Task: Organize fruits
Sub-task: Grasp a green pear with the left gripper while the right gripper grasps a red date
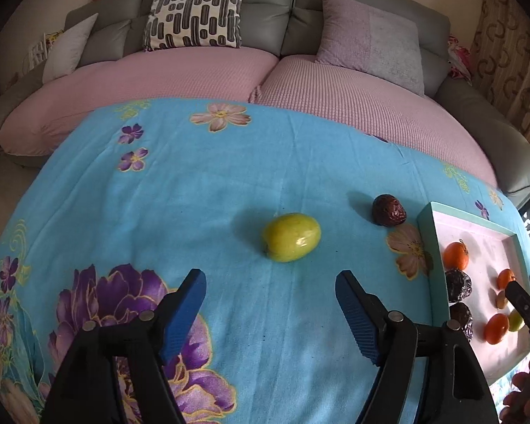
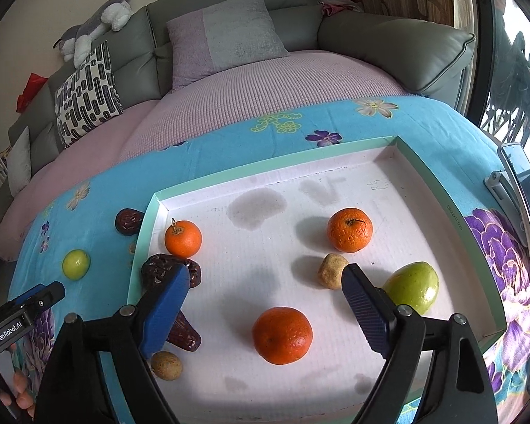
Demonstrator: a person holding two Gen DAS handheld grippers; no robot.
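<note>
We had our left gripper (image 1: 270, 296) spread wide and empty, lined up on the green fruit (image 1: 291, 236) lying on the blue cloth (image 1: 194, 183) at twelve o'clock from the fingers. A dark date (image 1: 388, 210) sat at two o'clock, just outside the tray (image 2: 441, 190). Our right gripper (image 2: 265, 289) hung open and empty over the tray, an orange (image 2: 282, 335) below it. We judged the next step was collecting the green fruit: advance, straddle it, close gently so it would not roll.

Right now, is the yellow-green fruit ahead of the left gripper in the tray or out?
Out. The yellow-green fruit lies on the blue floral cloth, left of the tray, ahead of the open left gripper.
</note>
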